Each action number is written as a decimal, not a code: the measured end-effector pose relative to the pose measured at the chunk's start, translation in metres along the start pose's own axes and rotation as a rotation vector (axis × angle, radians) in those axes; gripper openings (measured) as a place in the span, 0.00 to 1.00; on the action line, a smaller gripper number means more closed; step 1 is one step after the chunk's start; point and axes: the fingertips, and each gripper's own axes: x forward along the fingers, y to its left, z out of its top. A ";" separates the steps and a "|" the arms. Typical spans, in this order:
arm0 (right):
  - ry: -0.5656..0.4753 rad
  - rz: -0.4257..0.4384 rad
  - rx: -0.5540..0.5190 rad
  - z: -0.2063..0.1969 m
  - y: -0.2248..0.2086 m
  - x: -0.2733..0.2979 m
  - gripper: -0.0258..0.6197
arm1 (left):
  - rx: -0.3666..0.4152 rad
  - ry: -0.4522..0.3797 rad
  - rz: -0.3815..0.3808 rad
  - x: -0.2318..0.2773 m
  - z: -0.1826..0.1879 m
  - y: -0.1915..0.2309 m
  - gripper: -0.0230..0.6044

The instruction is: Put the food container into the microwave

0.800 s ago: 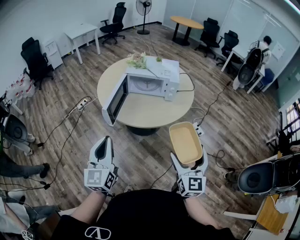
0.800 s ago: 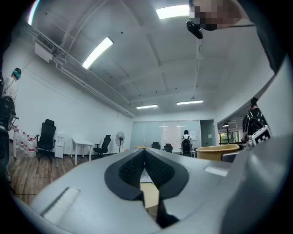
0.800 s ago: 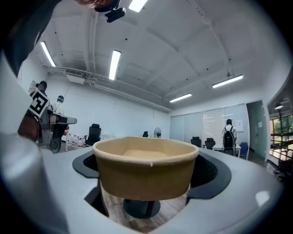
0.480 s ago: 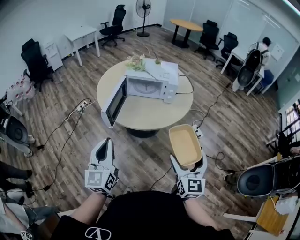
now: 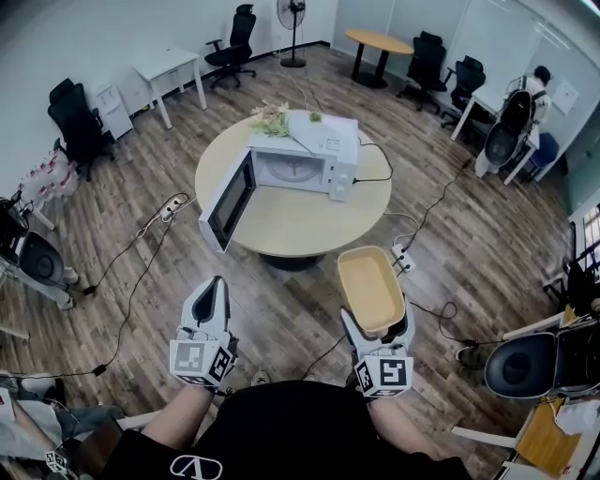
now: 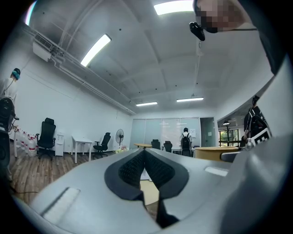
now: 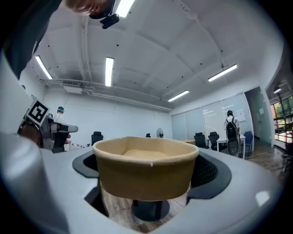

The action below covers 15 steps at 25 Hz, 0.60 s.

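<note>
Left gripper, jaws pressed together on nothing, is hanging idle, while the right gripper is clamping the food container well short of the table, and should be carrying it level past the swung-out door into the microwave, both container and oven cavity appearing empty.

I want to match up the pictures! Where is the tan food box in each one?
Head view: the food container sits right of lower middle, held in the right gripper.
Left gripper view: the food container shows as a tan strip right of middle, beyond the jaws.
Right gripper view: the food container is dead centre, between the jaws.
Shared landmark: the standing fan by the far wall.
</note>
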 end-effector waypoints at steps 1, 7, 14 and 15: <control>-0.003 0.004 0.007 -0.001 -0.004 0.000 0.90 | 0.009 0.005 0.004 0.001 -0.001 -0.004 0.04; -0.053 0.067 0.031 -0.008 -0.021 0.011 0.90 | 0.051 0.010 0.018 0.020 -0.011 -0.027 0.04; -0.054 0.096 0.041 -0.008 -0.035 0.047 0.90 | 0.078 0.030 0.022 0.053 -0.015 -0.034 0.04; -0.058 0.095 0.041 -0.007 -0.036 0.055 0.90 | 0.075 0.026 0.020 0.061 -0.015 -0.031 0.04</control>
